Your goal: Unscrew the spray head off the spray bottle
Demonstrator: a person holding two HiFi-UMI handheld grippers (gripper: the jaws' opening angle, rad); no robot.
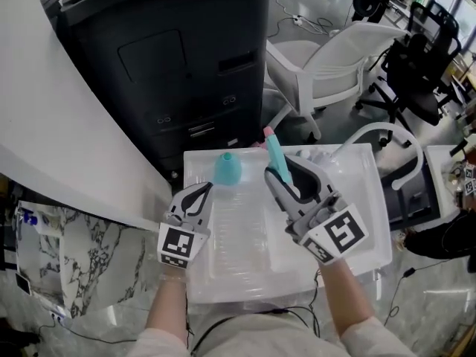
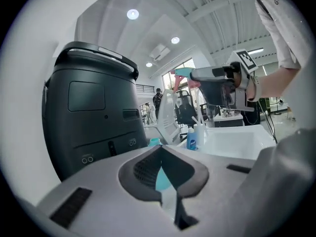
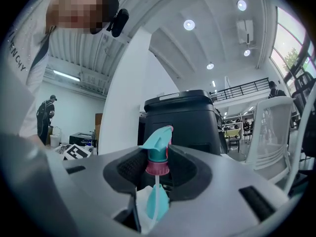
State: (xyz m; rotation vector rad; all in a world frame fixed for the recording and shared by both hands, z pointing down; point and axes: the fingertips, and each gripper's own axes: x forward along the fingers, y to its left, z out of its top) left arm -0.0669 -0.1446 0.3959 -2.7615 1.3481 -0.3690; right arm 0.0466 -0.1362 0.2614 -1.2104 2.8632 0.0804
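A dark grey cabinet [image 1: 186, 58] and white chair [image 1: 327, 58] stand beyond the white bench [image 1: 357, 199]. The right gripper [image 1: 282, 166] grasps the teal, pink-collared spray head [image 1: 275, 153], right of the teal-topped bottle [image 1: 227, 169]; the left gripper [image 1: 204, 190], clenched empty, is just left of it.

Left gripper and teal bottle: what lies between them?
Head view: only a short bare strip of white tray separates the left gripper from the teal bottle.

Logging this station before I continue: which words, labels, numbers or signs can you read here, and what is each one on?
"NCHY", the end of a word cut off by the picture's edge: on the person's white shirt, right gripper view.
Label on the small blue bottle: too small to read.
Square marker on each cube: black-and-white pattern only, no letters or numbers.
Black machine: no print that I can read.
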